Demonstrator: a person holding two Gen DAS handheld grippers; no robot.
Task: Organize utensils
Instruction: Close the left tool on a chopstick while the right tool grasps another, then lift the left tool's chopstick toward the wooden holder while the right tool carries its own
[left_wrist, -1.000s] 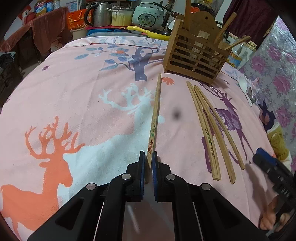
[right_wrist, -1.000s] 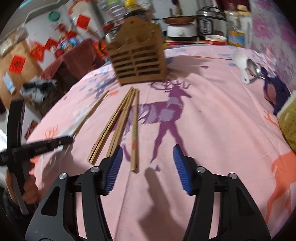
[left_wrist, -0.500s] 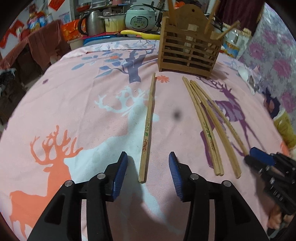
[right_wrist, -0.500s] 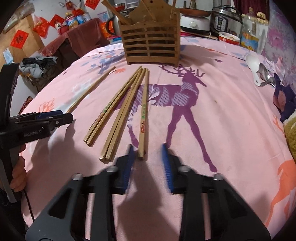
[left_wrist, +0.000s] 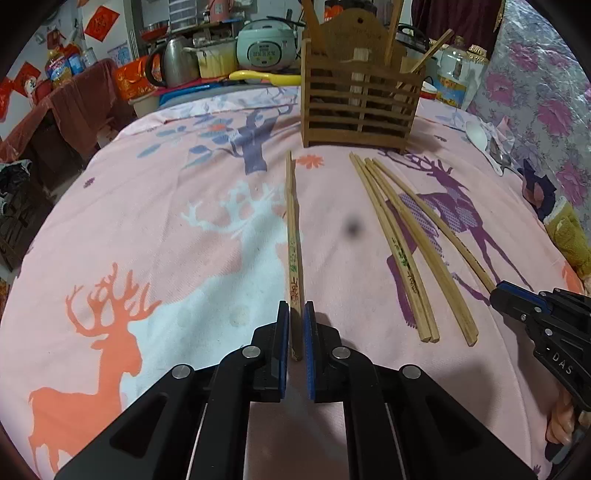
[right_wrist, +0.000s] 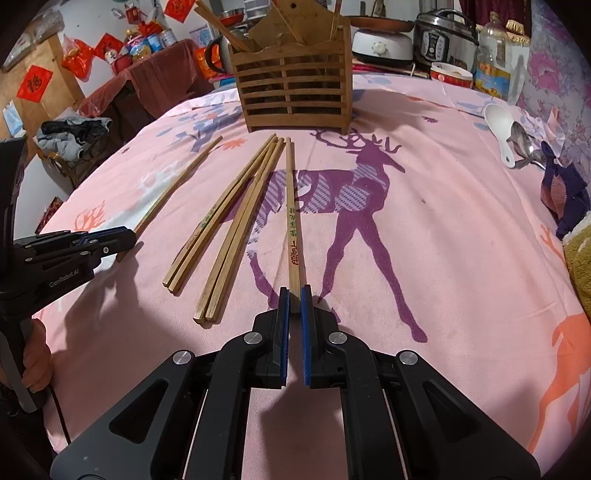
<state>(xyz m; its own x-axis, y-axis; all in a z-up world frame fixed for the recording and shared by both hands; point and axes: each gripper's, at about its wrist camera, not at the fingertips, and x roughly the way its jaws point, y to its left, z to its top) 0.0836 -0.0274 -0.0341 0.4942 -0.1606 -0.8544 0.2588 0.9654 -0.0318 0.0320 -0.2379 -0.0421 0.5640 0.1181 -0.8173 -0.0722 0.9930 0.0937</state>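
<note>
Bamboo chopsticks mostly still lie on the pink deer-print cloth (left_wrist: 147, 221). In the left wrist view, the left gripper (left_wrist: 295, 314) has closed on the near end of a lone chopstick (left_wrist: 293, 236), which points toward the slatted wooden holder (left_wrist: 360, 107) at the far edge. A few sticks already stand in that holder. Four more chopsticks (left_wrist: 399, 236) lie loose to the right.

In the right wrist view, the right gripper (right_wrist: 294, 295) is clamped on the end of the rightmost chopstick (right_wrist: 291, 210), beside that loose bundle. A white spoon (right_wrist: 500, 122) and a metal spoon (right_wrist: 524, 142) wait untouched at far right. Judging by this, most of the sorting remains.
</note>
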